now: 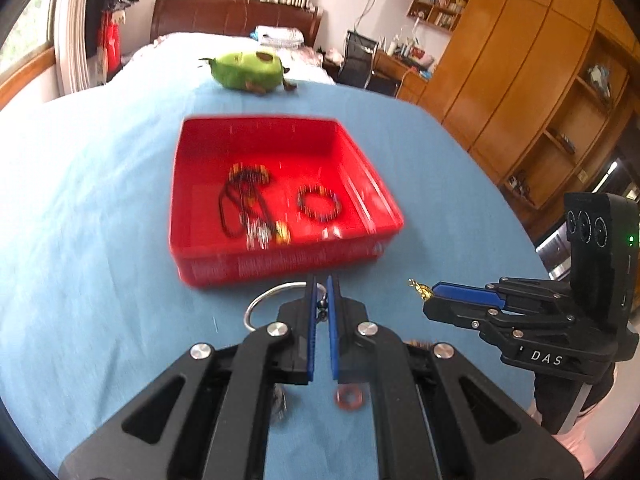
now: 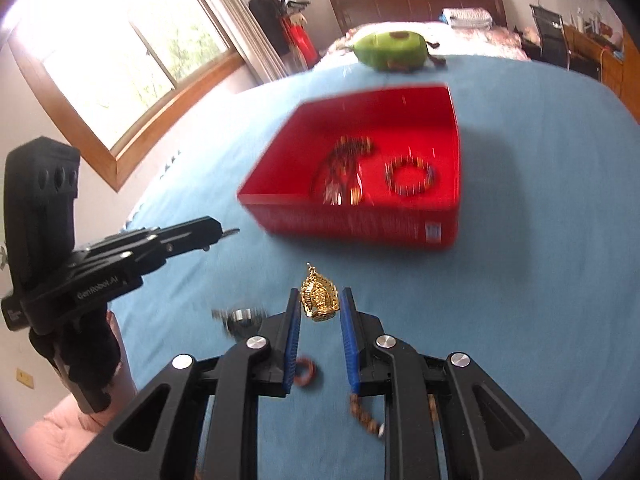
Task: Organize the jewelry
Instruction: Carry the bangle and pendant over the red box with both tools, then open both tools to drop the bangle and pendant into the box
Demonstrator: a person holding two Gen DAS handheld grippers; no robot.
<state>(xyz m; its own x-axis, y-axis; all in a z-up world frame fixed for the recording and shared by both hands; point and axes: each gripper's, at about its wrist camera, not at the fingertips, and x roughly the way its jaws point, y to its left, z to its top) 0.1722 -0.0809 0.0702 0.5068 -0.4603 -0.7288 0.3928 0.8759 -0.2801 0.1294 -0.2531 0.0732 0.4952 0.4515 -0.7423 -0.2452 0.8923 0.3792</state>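
Observation:
A red tray [image 1: 280, 262] [image 2: 360, 224] sits on the blue cloth and holds a dark beaded necklace [image 1: 244, 196] [image 2: 344, 164] and a beaded bracelet [image 1: 319, 203] [image 2: 412, 174]. My left gripper [image 1: 322, 292] [image 2: 224, 232] is shut on a silver bangle [image 1: 260, 300], just before the tray's near wall. My right gripper [image 2: 320, 304] [image 1: 428, 292] holds a gold pendant [image 2: 319, 296] [image 1: 420, 289] between its pads, right of the left one. A small red-brown ring [image 1: 349, 397] [image 2: 305, 372] lies on the cloth below the grippers.
A green plush toy [image 1: 248, 70] [image 2: 394, 50] lies beyond the tray. A brown bead string [image 2: 366, 416] and a silver piece [image 2: 242, 316] lie on the blue cloth [image 1: 100, 200]. Bed, desk, chair and wooden cabinets stand behind.

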